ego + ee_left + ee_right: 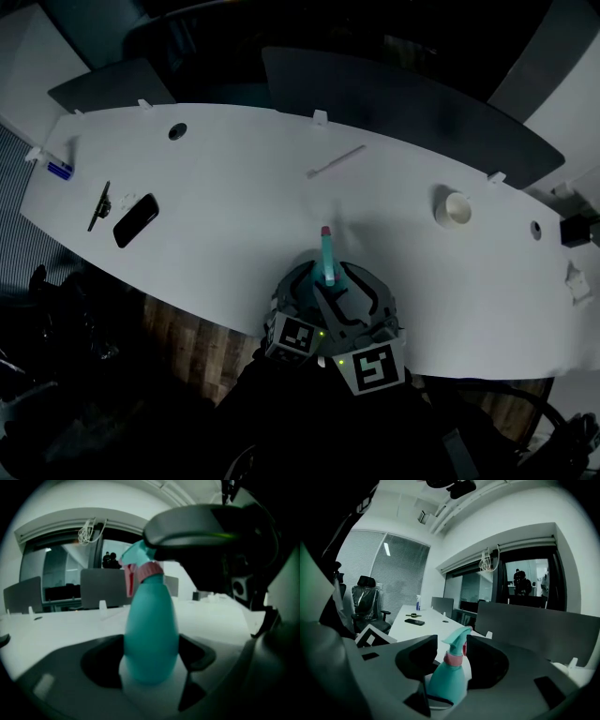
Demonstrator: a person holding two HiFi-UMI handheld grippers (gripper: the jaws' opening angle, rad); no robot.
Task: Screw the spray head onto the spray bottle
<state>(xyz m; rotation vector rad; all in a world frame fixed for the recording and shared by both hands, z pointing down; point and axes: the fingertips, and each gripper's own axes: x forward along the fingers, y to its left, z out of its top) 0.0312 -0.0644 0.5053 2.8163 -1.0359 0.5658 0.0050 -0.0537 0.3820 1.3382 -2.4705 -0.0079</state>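
A teal spray bottle (pixel 326 264) stands upright near the front edge of the white table (pixel 225 202), its teal spray head (pixel 325 232) sitting on a pink collar. My left gripper (pixel 151 670) is shut on the bottle's lower body (pixel 151 634). My right gripper (pixel 451 660) has a jaw on either side of the spray head (pixel 457 641); a small gap shows, so it is open. In the left gripper view the right gripper's dark jaw (pixel 197 524) lies just over the spray head (pixel 138 559). Both marker cubes (pixel 298 336) (pixel 373 366) sit close together below the bottle.
A black phone (pixel 136 220), a dark pen-like tool (pixel 99 205) and a small blue item (pixel 60 170) lie at the table's left end. A white stick (pixel 336 161) and a tape roll (pixel 457 208) lie further back. Dark divider panels (pixel 394 103) line the far edge.
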